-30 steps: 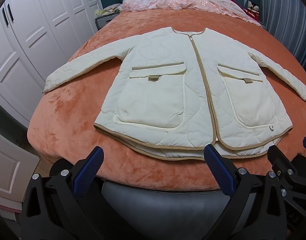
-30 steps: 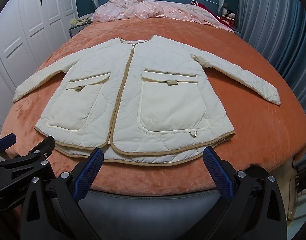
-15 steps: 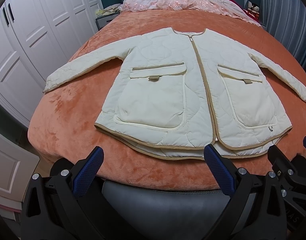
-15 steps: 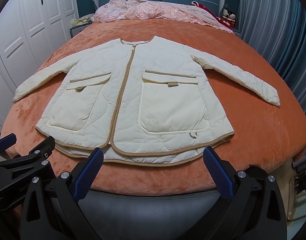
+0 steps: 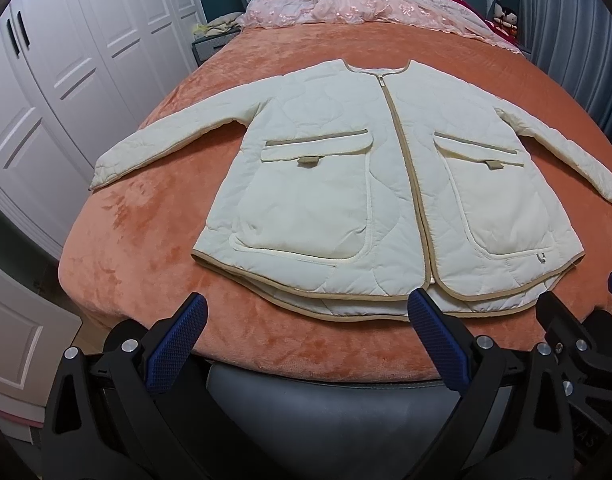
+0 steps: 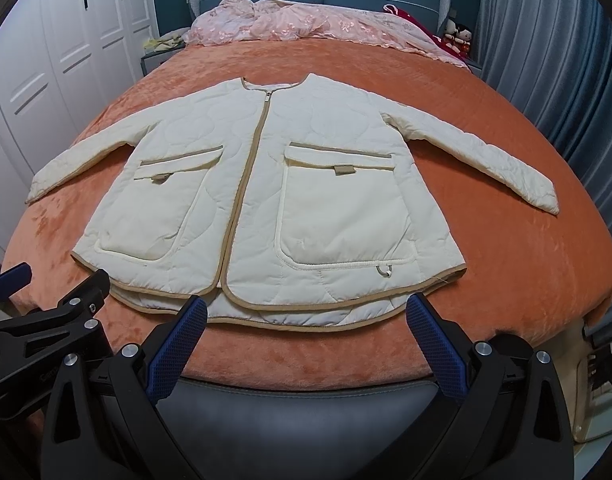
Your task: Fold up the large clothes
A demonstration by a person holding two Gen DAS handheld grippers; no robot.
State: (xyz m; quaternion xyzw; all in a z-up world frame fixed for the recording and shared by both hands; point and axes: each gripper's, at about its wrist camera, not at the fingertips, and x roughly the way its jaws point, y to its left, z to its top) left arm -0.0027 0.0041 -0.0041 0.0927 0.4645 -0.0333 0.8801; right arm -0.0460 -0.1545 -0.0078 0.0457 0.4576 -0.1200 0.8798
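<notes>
We hold both grippers at the foot of the bed [image 5: 106, 248], short of the jacket [image 5: 345, 184]. The jacket lies flat on the bed, zipped, front up, sleeves spread to each side, its hem nearest us. Our left gripper [image 5: 306, 312] has its fingers wide apart and holds nothing; our right gripper [image 6: 306, 312] likewise. Neither seems to touch the hem, though the fisheye view makes that hard to judge

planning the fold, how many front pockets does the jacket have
2. One pocket sits on the jacket panel left of the zip in view, the other pocket on the panel right of it. Any on the underside would be hidden.
</notes>
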